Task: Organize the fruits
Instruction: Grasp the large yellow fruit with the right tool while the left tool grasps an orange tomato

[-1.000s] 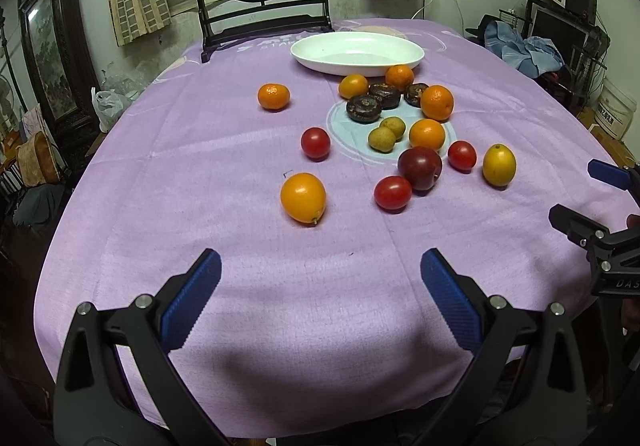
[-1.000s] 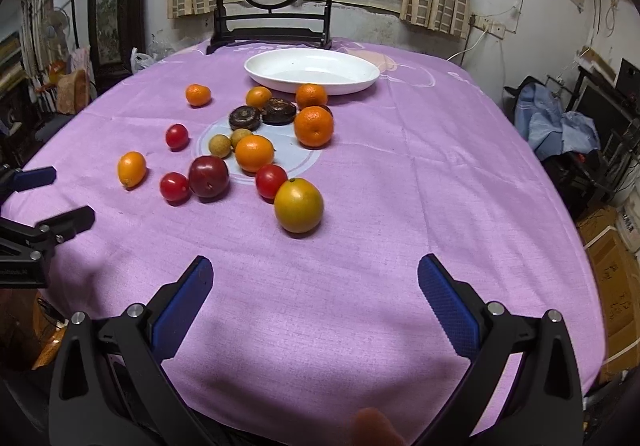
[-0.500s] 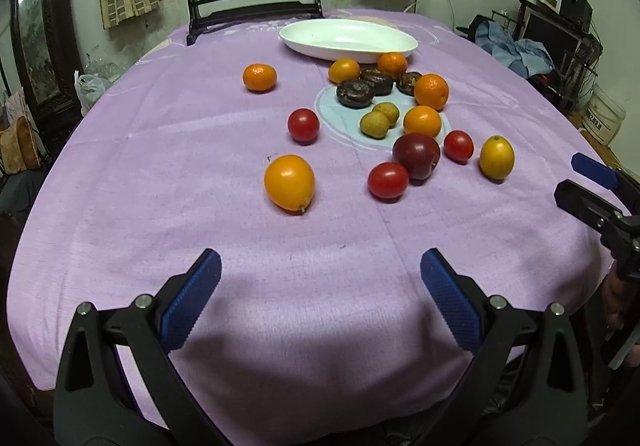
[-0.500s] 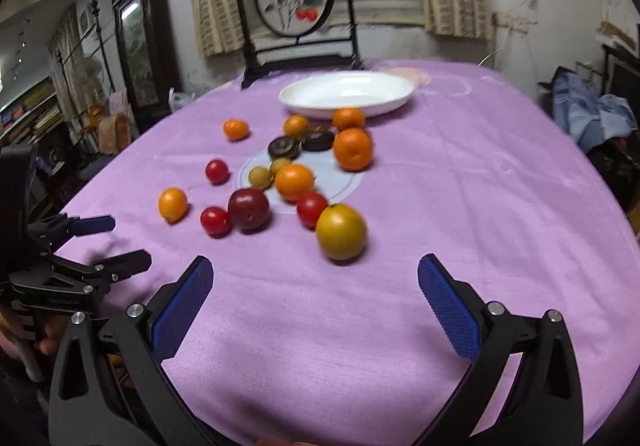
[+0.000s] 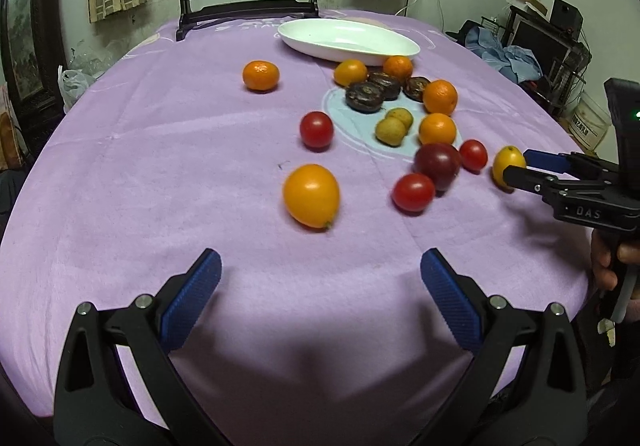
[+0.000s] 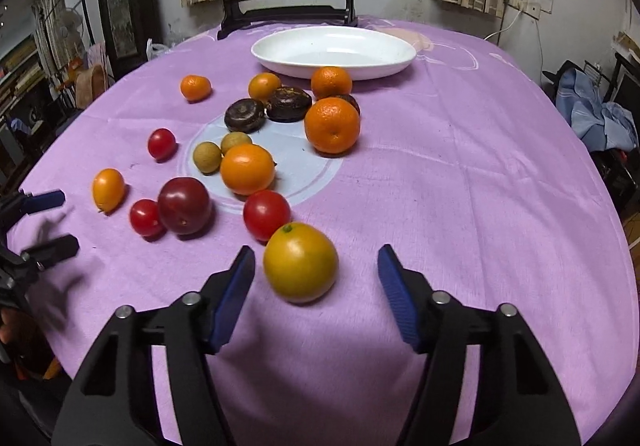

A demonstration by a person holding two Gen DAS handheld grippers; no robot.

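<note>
The right tongs [image 6: 316,278] are held wide apart, low over the surface [image 6: 460,197], and a yellow fruit [image 6: 300,263] is framed between their blue pads [image 6: 234,298] without being touched by either. In the left wrist view the same tongs [image 5: 520,167] are seen reaching in from the side with that fruit [image 5: 507,167] at their tips. The left tongs [image 5: 320,286] are also spread wide and hold nothing; they are seen above bare purple cloth, short of an orange egg-shaped fruit [image 5: 311,195].

Everything else is placed relative to the yellow fruit. Just behind it a red tomato [image 6: 267,214] is found, almost touching. Beyond that a dark red plum [image 6: 184,205] and a second tomato [image 6: 145,217] are pressed together, and the egg-shaped fruit [image 6: 108,189] lies further to that side. Past the tomato an orange [image 6: 247,169] is seen beside two small brownish-green fruits [image 6: 207,157]. Further back a larger orange [image 6: 332,125], dark brown flattened fruits [image 6: 245,115] and two more oranges [image 6: 331,82] are clustered. A third tomato [image 6: 161,143] and a small tangerine [image 6: 195,87] lie apart from the cluster. Farthest from the yellow fruit a white oval dish [image 6: 280,59] is set, with no fruit in it.
</note>
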